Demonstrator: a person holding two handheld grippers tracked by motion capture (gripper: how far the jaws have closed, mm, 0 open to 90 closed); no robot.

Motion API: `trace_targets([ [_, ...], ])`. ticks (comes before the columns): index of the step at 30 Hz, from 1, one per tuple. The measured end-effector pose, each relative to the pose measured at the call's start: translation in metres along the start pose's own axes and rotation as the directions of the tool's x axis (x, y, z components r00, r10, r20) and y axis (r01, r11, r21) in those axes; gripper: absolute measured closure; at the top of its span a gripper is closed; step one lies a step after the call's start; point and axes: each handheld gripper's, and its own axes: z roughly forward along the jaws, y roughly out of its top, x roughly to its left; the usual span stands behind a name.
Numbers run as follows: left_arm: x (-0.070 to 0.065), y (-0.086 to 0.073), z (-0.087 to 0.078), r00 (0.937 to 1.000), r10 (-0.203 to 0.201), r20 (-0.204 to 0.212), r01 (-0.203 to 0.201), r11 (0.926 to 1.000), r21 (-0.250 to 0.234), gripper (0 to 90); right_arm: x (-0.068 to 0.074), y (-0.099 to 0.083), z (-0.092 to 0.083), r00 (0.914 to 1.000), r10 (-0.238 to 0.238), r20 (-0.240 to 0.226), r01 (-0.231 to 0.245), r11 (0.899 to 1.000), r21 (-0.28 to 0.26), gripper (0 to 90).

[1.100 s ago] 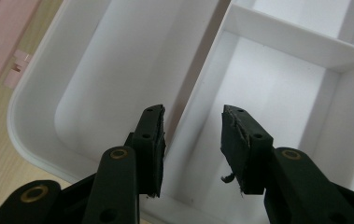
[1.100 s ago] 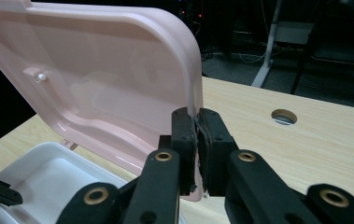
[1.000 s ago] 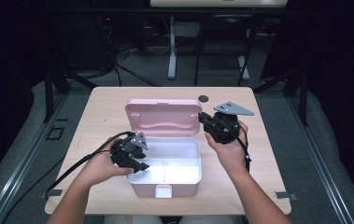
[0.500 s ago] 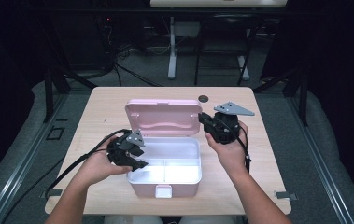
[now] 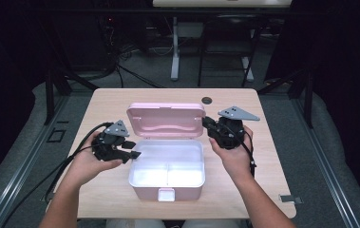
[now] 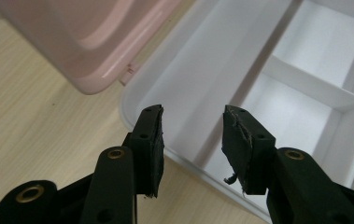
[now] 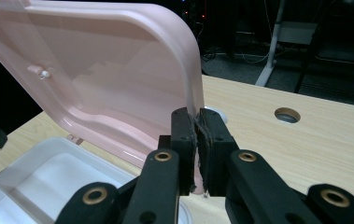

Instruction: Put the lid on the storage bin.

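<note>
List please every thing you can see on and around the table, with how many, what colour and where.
Table: one, light wood, centre.
Box: one, pink outside, white inside with a divider, near edge of table.
Lid: one, pink, standing open at the box's far side.
Hole: one, round, dark, far side of table.
Desk legs: white, on the floor behind the table.
Left gripper: one, black, open, over the box's left rim.
Right gripper: one, black, shut on the lid's right edge.
Hands: two, holding the grippers.

Left gripper level, jaws apart, just been closing, nothing between. Right gripper level, jaws pinched together. Forearms bare.
</note>
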Motion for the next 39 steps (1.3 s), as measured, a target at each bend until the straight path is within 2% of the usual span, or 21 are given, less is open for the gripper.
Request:
trace_targets([
  [3, 0.005, -0.002, -0.003, 0.9988, -0.021, -0.044, 0.020, 0.9995, -0.023, 58.1, 0.000, -0.001, -0.001, 1.0000, -0.001, -0.002, 0.001, 1.000, -0.002, 85.2],
  [6, 0.008, -0.003, -0.005, 0.9977, -0.045, -0.050, 0.042, 0.9974, -0.059, 58.0, 0.000, -0.003, -0.002, 1.0000, 0.000, -0.003, 0.000, 1.000, -0.002, 85.2],
  [14, 0.012, -0.005, -0.011, 0.9936, -0.074, -0.084, 0.066, 0.9929, -0.099, 59.7, -0.001, -0.009, -0.004, 1.0000, 0.004, -0.009, -0.004, 1.000, -0.003, 86.7],
  [18, 0.013, -0.005, -0.013, 0.9908, -0.090, -0.101, 0.076, 0.9874, -0.139, 60.1, 0.000, -0.010, -0.005, 1.0000, 0.004, -0.003, -0.004, 1.000, -0.003, 90.0],
  [19, 0.013, -0.004, -0.014, 0.9894, -0.098, -0.107, 0.081, 0.9850, -0.152, 60.1, -0.001, -0.010, -0.005, 0.9998, 0.004, -0.021, -0.004, 1.000, 0.000, 90.0],
  [21, 0.014, -0.003, -0.015, 0.9859, -0.118, -0.119, 0.094, 0.9775, -0.189, 59.9, 0.001, -0.010, -0.003, 0.9993, 0.002, -0.037, -0.001, 1.000, 0.011, 90.0],
  [22, 0.016, -0.001, -0.017, 0.9832, -0.135, -0.122, 0.107, 0.9712, -0.213, 59.8, 0.003, -0.010, -0.003, 0.9993, -0.003, -0.036, 0.004, 1.000, 0.011, 90.0],
  [23, 0.020, 0.002, -0.018, 0.9789, -0.160, -0.127, 0.126, 0.9613, -0.245, 59.1, 0.004, -0.010, -0.004, 0.9994, -0.009, -0.034, 0.009, 1.000, 0.005, 90.0],
  [24, 0.025, 0.006, -0.019, 0.9725, -0.181, -0.146, 0.136, 0.9516, -0.276, 54.4, 0.005, -0.009, -0.005, 0.9995, -0.008, -0.032, 0.008, 1.000, -0.007, 86.7],
  [25, 0.031, 0.009, -0.019, 0.9651, -0.202, -0.166, 0.146, 0.9432, -0.298, 50.8, 0.004, -0.008, -0.007, 0.9994, 0.000, -0.036, -0.001, 1.000, -0.029, 79.2],
  [26, 0.036, 0.013, -0.018, 0.9621, -0.215, -0.168, 0.156, 0.9388, -0.307, 48.4, 0.002, -0.008, -0.010, 0.9990, 0.014, -0.044, -0.017, 0.997, -0.069, 69.2],
  [28, 0.048, 0.021, -0.011, 0.9637, -0.230, -0.135, 0.173, 0.9239, -0.341, 46.4, -0.005, -0.005, -0.008, 0.9982, 0.040, -0.045, -0.046, 0.989, -0.143, 58.0],
  [29, 0.055, 0.026, -0.006, 0.9639, -0.236, -0.123, 0.184, 0.9244, -0.334, 47.0, -0.010, 0.000, -0.002, 0.9984, 0.041, -0.039, -0.047, 0.985, -0.169, 52.8],
  [30, 0.061, 0.030, -0.001, 0.9671, -0.239, -0.088, 0.195, 0.9169, -0.349, 55.1, -0.016, 0.006, 0.008, 0.9991, 0.026, -0.032, -0.031, 0.985, -0.170, 49.4],
  [31, 0.063, 0.032, 0.004, 0.9685, -0.245, -0.043, 0.214, 0.9094, -0.357, 65.3, -0.024, 0.013, 0.020, 0.9969, 0.042, -0.067, -0.049, 0.992, -0.118, 58.2],
  [32, 0.063, 0.033, 0.007, 0.9670, -0.249, -0.056, 0.213, 0.9081, -0.361, 73.7, -0.027, 0.017, 0.027, 0.9903, 0.077, -0.116, -0.087, 0.993, -0.077, 60.2],
  [33, 0.062, 0.033, 0.008, 0.9651, -0.253, -0.068, 0.212, 0.9088, -0.359, 75.0, -0.028, 0.019, 0.033, 0.9857, 0.089, -0.143, -0.098, 0.993, -0.060, 63.1],
  [34, 0.063, 0.032, 0.009, 0.9630, -0.263, -0.059, 0.225, 0.9036, -0.365, 74.8, -0.028, 0.019, 0.035, 0.9873, 0.084, -0.135, -0.091, 0.995, -0.051, 66.7],
  [35, 0.064, 0.032, 0.008, 0.9622, -0.268, -0.049, 0.232, 0.9012, -0.366, 75.4, -0.026, 0.018, 0.037, 0.9924, 0.064, -0.105, -0.068, 0.997, -0.040, 71.5],
  [39, 0.062, 0.031, 0.004, 0.9649, -0.259, -0.043, 0.227, 0.9043, -0.362, 77.7, -0.026, 0.016, 0.038, 0.9942, 0.054, -0.093, -0.057, 0.998, -0.030, 76.1],
])
